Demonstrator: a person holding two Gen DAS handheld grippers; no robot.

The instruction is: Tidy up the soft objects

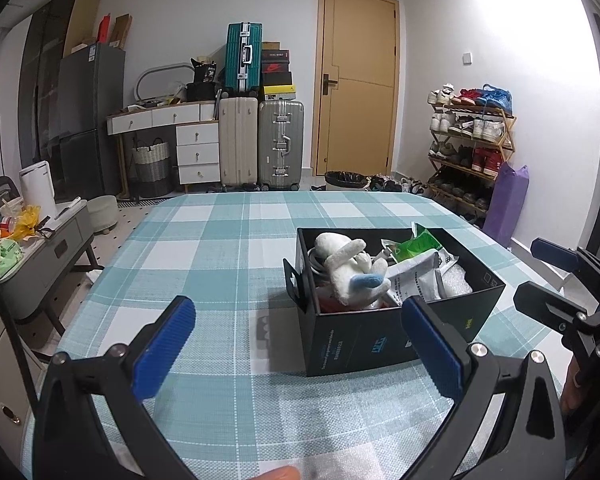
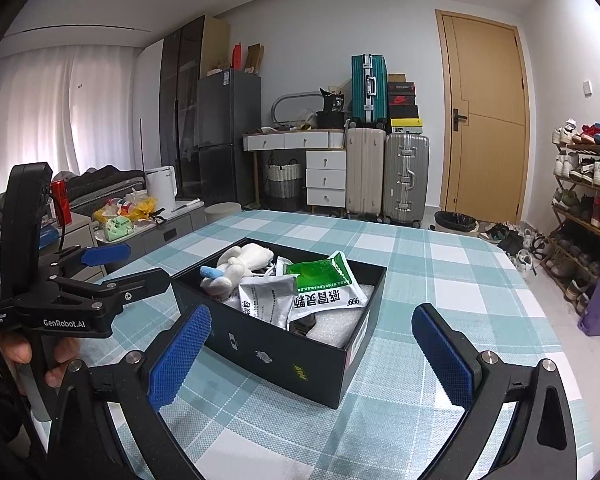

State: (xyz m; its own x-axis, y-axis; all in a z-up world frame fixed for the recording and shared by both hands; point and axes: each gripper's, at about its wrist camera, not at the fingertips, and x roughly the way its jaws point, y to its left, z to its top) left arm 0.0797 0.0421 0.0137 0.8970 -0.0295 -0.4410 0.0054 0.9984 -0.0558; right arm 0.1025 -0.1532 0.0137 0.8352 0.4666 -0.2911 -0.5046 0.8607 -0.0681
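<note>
A black open box (image 1: 364,340) (image 2: 276,354) stands on the checked tablecloth. In it lie a white plush toy (image 1: 350,266) (image 2: 240,264) with a blue patch, a green and white sachet (image 2: 324,286) (image 1: 420,242), a grey and white sachet (image 2: 266,300) (image 1: 416,276) and bubble wrap (image 2: 334,326). My left gripper (image 1: 300,344) is open and empty, near the box's front left corner; it also shows in the right wrist view (image 2: 136,266). My right gripper (image 2: 312,356) is open and empty, straddling the box's near side; it also shows in the left wrist view (image 1: 540,272).
The table with its teal and white cloth (image 1: 220,248) (image 2: 440,280) ends in a rounded far edge. A small dark object (image 1: 265,327) lies on the cloth left of the box. Beyond are suitcases (image 1: 260,144), a shoe rack (image 1: 472,152) and a side cabinet (image 1: 40,248).
</note>
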